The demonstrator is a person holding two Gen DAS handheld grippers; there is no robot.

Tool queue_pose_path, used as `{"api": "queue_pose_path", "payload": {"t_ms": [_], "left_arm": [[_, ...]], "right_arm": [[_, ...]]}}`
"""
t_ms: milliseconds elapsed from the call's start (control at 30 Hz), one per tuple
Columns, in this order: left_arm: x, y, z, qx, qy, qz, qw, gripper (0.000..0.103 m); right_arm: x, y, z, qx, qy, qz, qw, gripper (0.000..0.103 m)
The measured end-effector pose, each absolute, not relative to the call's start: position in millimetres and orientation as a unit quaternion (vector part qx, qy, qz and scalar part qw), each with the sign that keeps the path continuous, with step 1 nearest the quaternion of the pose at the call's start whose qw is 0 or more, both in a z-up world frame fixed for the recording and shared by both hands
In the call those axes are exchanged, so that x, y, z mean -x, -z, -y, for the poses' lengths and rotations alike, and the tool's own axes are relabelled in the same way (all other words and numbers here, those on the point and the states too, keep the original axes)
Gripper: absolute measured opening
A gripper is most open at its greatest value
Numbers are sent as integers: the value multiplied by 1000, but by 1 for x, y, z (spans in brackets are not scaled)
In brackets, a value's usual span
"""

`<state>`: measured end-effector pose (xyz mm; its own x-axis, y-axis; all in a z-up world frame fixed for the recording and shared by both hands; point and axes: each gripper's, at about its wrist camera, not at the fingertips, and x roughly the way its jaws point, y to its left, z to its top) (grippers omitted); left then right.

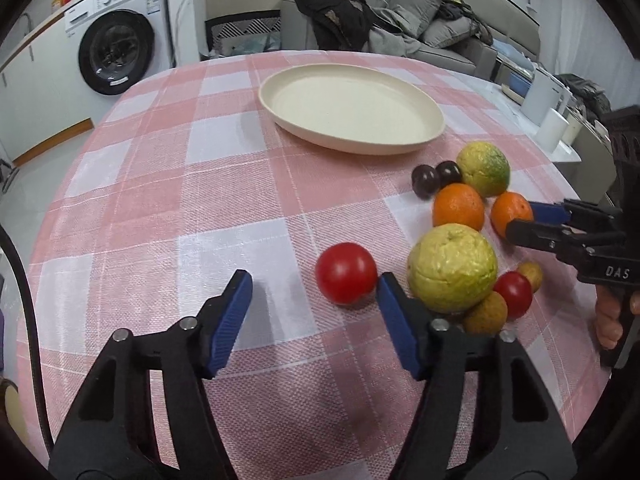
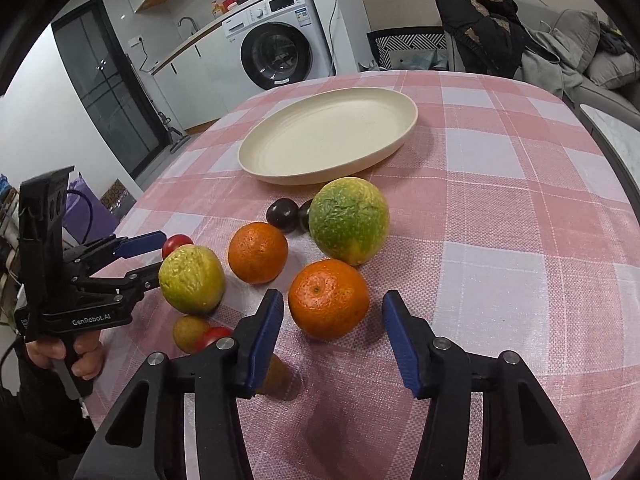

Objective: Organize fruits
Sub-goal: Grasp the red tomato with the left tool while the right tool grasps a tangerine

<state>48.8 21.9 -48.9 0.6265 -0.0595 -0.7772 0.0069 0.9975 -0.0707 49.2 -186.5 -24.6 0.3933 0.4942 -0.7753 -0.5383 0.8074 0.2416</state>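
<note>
My left tool point(image 1: 314, 284) apart, pads not touching round red tomato point(image 1: 346, 278) between tips. My right tool point(image 2: 333, 308) apart around nearest round orange point(image 2: 328, 298), no contact. Both fruits on pink checked bench point(image 1: 160, 208); cream oval plate point(image 2: 408, 114) bare beyond.

Both grippers are black plastic with triangular cut-outs and silver pivot screws; the left gripper point(image 1: 314, 320) and right gripper point(image 2: 333, 336) carry ribbed blue pads point(image 1: 231, 320); white lettering marks their bodies; a dark sleeve point(image 2: 36, 408) covers the wrist.
</note>
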Motion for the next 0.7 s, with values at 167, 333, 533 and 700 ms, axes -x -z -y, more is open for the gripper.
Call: {"api": "queue_pose_path", "payload": {"t_ms": [167, 333, 533, 700], "left_arm": [[-50, 48, -17, 35, 44, -431, 900, 33], [-49, 47, -17, 40, 53, -428, 901, 27], [-43, 38, -19, 48, 56, -404, 912, 27], [-36, 23, -18, 48, 51, -372, 926, 27]], "right_arm": [[-45, 24, 180, 36, -307, -451, 838, 46], [-45, 25, 180, 37, -302, -452, 838, 42], [-41, 21, 183, 29, -308, -443, 841, 40], [-36, 7, 189, 18, -317, -419, 851, 40]]}}
